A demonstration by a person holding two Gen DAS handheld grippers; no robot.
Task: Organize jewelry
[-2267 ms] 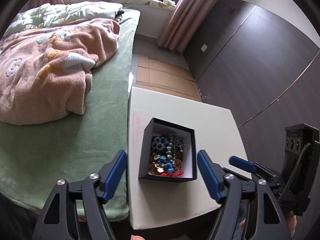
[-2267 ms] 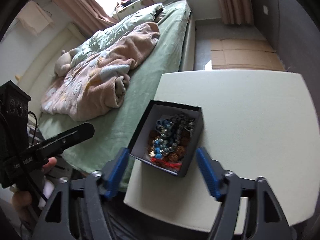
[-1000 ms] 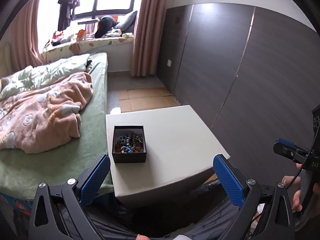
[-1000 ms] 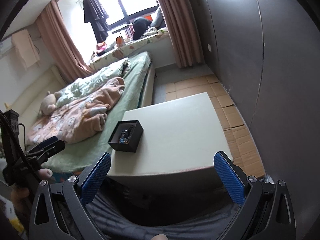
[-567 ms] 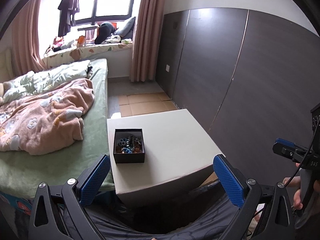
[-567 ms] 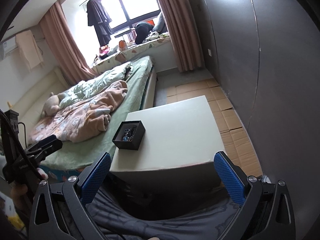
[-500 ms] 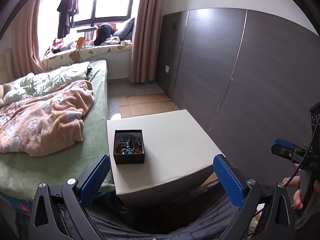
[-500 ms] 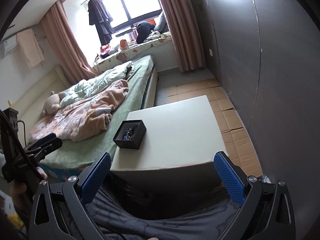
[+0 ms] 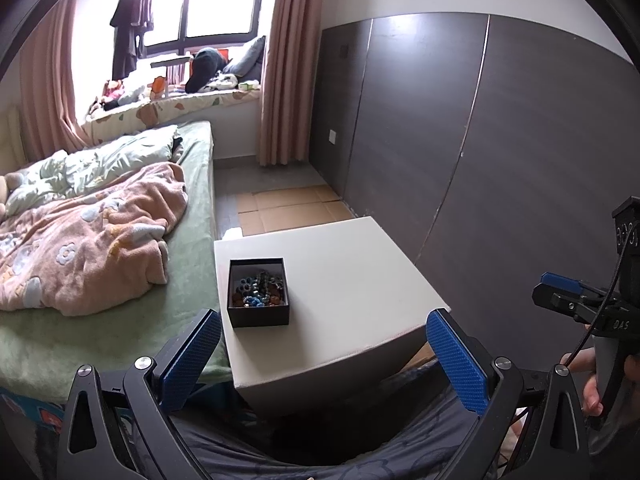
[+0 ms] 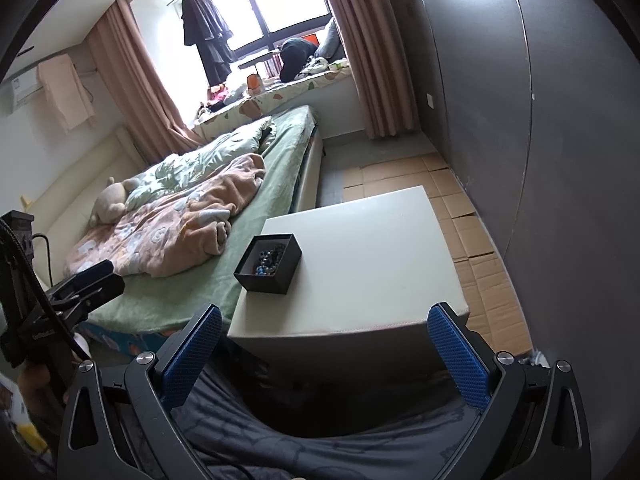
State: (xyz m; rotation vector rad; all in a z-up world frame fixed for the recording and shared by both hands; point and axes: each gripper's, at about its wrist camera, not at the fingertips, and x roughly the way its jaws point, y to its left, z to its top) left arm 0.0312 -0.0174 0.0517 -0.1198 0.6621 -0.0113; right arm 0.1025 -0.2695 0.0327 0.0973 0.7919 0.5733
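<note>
A bed (image 9: 192, 240) with a soft green cover is seen on the left. A fluffy pink blanket (image 9: 88, 240) with flower shapes is bunched up on it, and a pale green quilt (image 9: 100, 160) lies behind. A small plush toy (image 10: 108, 200) is seen by the headboard in the right wrist view.

Right beside the bed, a square white counter (image 9: 340, 264) with a smooth, flat top is placed. A small black box (image 9: 258, 316) with no lid is set near the counter's left edge, toward the front corner. It is filled with the jewelry (image 9: 260, 290): a tangle of round blue, brown and dark beads.

Flat brown cardboard (image 9: 288, 208) is laid on the floor behind the counter. The wall (image 9: 460, 140) on the right is made of dark, smooth panels. Pink curtains (image 9: 280, 80) are hung beside a bright window (image 9: 208, 4), and a dark garment (image 9: 132, 16) is hung in front of it.

The left gripper (image 9: 320, 356) is held low in front of the counter. Its jaws are spread wide, with bumpy blue pads (image 9: 456, 360), and nothing is held. The right gripper (image 10: 324, 356) is held the same way, jaws wide apart and empty.
</note>
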